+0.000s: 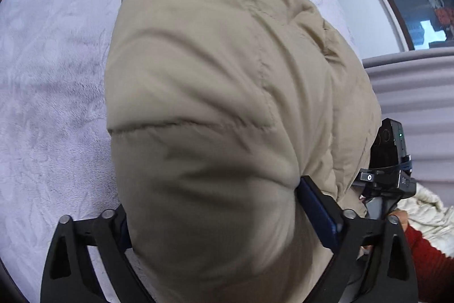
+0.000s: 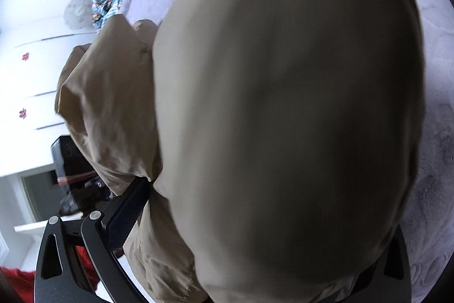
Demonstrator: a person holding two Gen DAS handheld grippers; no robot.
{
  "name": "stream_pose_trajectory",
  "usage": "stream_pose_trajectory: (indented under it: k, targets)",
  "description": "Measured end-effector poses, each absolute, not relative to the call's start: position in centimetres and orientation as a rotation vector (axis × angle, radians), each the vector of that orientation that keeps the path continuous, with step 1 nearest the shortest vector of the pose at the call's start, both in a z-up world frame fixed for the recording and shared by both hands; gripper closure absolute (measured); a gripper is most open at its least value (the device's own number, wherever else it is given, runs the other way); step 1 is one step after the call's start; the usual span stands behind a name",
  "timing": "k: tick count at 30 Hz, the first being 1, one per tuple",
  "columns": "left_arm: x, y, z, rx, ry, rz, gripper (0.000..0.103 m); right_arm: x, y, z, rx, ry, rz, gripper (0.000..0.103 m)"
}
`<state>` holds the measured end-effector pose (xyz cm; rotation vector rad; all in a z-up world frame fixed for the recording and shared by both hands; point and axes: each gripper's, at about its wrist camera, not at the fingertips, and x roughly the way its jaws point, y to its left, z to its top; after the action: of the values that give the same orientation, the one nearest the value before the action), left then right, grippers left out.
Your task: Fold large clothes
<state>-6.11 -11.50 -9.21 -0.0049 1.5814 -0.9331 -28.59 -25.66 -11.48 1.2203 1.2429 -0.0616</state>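
Beige puffer jacket (image 1: pixel 227 93) lies lengthwise away

A bed (image 1: pixel 51 93) with a pale lilac plush cover; a beige padded jacket (image 1: pixel 215 93) lies on it.

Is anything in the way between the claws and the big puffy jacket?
No, nothing visible. The beige jacket already bulges between the left claw fingers, its blue pad denting the fabric. The right claw also has jacket filling its jaws. It lies on the lilac blanket.
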Motion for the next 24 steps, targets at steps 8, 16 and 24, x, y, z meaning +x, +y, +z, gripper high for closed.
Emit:
stream_pose_trajectory:
  k: [8, 16, 24]
  targets:
    - [-8.7, -11.9, -4.4, 0.109, 1.443, -0.951, 0.034, -27.4, -25.3, -8.9, 1.187, 1.193, -0.025, 0.037]
    - [-6.6, -8.8, -0.1, 0.085, 1.326, -0.917, 0.034, -21.1, -23.2, -5.5, 1.107, 1.147, 0.049, 0.040]
    - [-0.4, -0.7, 2.4, 0.120, 1.253, -0.879, 0.034, -10.3, -17.5, -4.6, 1.064, 1.103, 0.065, 0.040]
